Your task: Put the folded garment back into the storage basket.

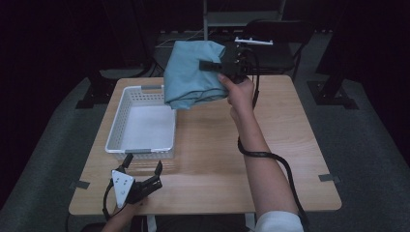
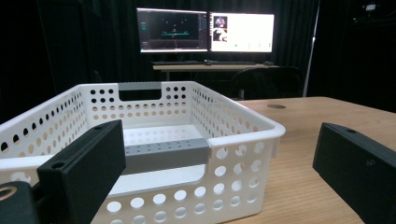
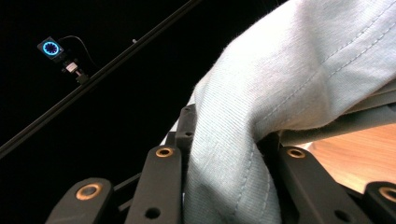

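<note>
1. While the right gripper (image 1: 220,66) has its jaws clenched on a fold of the blue-grey cloth (image 1: 191,75), the right gripper view shows that fabric bunched thick between them (image 3: 261,140), so the hold looks secure.
2. Held up in the air, the cloth hangs at about 12 o'clock over the worktop (image 1: 217,154), its lower edge drooping just above the far right corner of the white basket (image 1: 116,125).
3. Judging from this, the step in hand is putting the cloth into the basket. To do it well, carry the bundle toward 9 o'clock until it hangs over the middle of the basket floor, then lower it before letting go, so no fold drapes over the rim.
4. Keep the grip shut until most of the cloth rests inside; releasing high would likely let a corner catch on the far wall.
5. Down at 7 o'clock, the left gripper (image 1: 142,171) rests near the worktop's front edge with its jaws released and holding nothing, pointed at the basket's near handle (image 2: 163,154). It could steady the basket if the cloth drags it.
</note>
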### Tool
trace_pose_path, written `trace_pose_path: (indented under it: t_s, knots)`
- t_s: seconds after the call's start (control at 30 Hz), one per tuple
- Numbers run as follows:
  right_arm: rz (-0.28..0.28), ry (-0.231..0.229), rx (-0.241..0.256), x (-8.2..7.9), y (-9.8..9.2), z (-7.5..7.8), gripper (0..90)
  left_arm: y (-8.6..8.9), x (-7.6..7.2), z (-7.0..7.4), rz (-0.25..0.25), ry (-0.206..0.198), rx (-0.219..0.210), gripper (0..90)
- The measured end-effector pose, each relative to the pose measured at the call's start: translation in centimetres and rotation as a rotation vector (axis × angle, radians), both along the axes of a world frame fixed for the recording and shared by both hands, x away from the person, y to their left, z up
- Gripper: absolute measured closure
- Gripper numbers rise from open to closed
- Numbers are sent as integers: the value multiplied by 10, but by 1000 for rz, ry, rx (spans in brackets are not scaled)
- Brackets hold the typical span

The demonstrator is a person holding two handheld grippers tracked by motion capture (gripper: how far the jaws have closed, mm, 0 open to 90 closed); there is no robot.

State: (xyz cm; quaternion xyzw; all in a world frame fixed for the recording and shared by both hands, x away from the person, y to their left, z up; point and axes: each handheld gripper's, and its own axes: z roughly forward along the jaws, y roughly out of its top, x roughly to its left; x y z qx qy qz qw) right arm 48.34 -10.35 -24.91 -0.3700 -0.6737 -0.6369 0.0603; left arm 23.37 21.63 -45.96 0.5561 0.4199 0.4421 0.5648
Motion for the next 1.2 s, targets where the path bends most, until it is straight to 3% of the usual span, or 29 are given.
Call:
trace_pose_path:
  t_s: [0.47, 0.77, 0.93, 1.2]
  knots:
    - [40, 4, 9, 5, 44, -5, 727, 0, 0, 0, 0, -2, -1, 38]
    - [53, -2, 42, 6, 61, -4, 726, 0, 0, 0, -1, -4, -3, 38]
    - [70, -2, 28, 6, 77, -3, 727, 0, 0, 0, -1, -3, -2, 38]
    - [90, 5, 47, 7, 93, -4, 726, 0, -1, 0, -1, -8, -4, 39]
